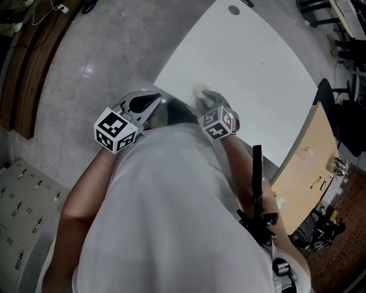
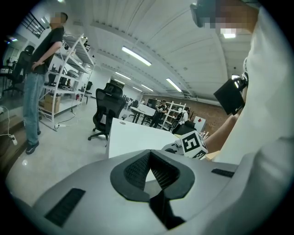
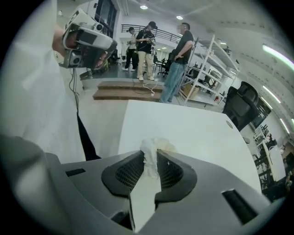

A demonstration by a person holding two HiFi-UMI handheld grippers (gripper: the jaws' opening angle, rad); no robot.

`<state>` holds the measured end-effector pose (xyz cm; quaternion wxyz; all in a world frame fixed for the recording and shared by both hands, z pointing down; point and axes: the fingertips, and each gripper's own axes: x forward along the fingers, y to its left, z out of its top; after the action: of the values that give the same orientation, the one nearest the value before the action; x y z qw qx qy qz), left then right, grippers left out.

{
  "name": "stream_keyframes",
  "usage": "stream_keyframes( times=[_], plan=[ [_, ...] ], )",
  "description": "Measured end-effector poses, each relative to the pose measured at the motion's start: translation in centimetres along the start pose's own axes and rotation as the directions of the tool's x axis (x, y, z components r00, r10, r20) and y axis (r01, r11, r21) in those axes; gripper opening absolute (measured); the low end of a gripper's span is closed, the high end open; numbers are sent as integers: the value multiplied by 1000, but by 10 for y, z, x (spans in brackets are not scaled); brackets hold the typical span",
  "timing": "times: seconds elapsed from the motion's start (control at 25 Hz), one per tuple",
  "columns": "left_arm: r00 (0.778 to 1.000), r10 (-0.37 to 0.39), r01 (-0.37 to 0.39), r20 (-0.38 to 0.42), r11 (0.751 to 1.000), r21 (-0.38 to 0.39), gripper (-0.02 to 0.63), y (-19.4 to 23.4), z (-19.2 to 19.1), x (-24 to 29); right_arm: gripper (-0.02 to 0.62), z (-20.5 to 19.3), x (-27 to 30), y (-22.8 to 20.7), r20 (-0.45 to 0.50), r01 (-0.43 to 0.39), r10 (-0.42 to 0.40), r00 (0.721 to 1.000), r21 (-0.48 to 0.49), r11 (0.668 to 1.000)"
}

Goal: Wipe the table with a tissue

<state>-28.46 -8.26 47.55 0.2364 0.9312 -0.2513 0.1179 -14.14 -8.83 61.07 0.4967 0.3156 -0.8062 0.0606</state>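
While the tissue (image 3: 149,153) is clamped in the right gripper (image 1: 205,98), whose jaws stand part-way apart and closed on it, the step in hand reads as the wipe itself, at its near end.

Tissue: white, crumpled, bulging past the jaw tips. It lies at the desk (image 1: 251,68) just inside the near edge, close to the near left corner; contact with the top is likely but not certain.

Left gripper (image 2: 149,155): jaws together at the tips, nothing between them. It is held off the desk beside that corner, over the floor (image 1: 86,74).

Desk: white, bare in all that shows, save a round cable hole (image 1: 233,10) at the far end.

Next move, as judged: a stroke away from the body across the open top, tissue pressed flat, grip unchanged.

Edges and room: the near edge and left corner are just beside the tissue, so a pass to the left risks running off. Ample free top lies ahead and to the right. A tan side panel (image 1: 306,171) borders the right edge, and an office chair (image 2: 106,108) stands near the far end
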Motion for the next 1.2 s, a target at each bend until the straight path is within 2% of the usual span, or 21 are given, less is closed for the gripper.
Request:
stream_keyframes(
  times=[0.12,0.28,0.36,0.4,0.44,0.48,0.52,0.6,0.64,0.68,0.76,0.84,0.92,0.96,1.04,1.2],
  plan=[
    [1000,-13,13,2,1000,3,7,-9,-6,-6,87,-13,-11,16,11,-38,39,999,-23,999],
    [999,-41,41,2,999,12,6,-20,-12,-10,87,-35,-29,38,7,-117,116,993,9,993],
    [998,-57,57,4,998,20,8,-26,-12,-9,87,-41,-42,43,37,-153,151,988,63,986],
    [998,-65,64,7,998,26,6,-28,-11,-8,87,-40,-52,36,87,-146,135,987,130,981],
    [997,-71,71,10,997,32,6,-30,-9,-8,87,-38,-62,22,149,-122,89,985,224,967],
    [997,-75,75,11,996,38,8,-30,-7,-7,87,-38,-72,3,200,-89,22,980,333,939],
    [997,-78,77,11,996,43,6,-30,-6,-7,89,-40,-80,-17,229,-56,-51,972,440,896],
    [997,-81,81,8,996,47,8,-30,-6,-6,89,-55,-93,-50,218,-2,-157,963,590,808],
    [997,-83,83,6,995,48,6,-32,-6,-5,89,-63,-96,-59,190,25,-180,965,617,787],
    [996,-85,85,5,995,50,6,-34,-5,-3,89,-71,-97,-64,158,49,-184,970,615,787],
    [996,-87,87,1,995,54,7,-37,-3,1,89,-77,-92,-58,121,51,-144,982,569,821],
    [996,-84,84,-5,995,53,6,-39,-2,5,89,-70,-80,-33,127,-25,-41,991,482,876],
    [997,-81,81,-9,995,51,6,-42,-1,10,89,-62,-66,5,110,-124,95,989,306,944],
    [997,-78,78,-11,996,51,7,-43,1,13,89,-61,-59,22,81,-163,149,985,201,966],
    [998,-69,70,-12,996,50,6,-44,5,19,89,-59,-50,41,33,-201,199,979,52,978],
    [999,-38,39,-22,998,40,7,-47,10,27,89,-37,-37,42,68,-212,212,975,-8,977]
  ],
)
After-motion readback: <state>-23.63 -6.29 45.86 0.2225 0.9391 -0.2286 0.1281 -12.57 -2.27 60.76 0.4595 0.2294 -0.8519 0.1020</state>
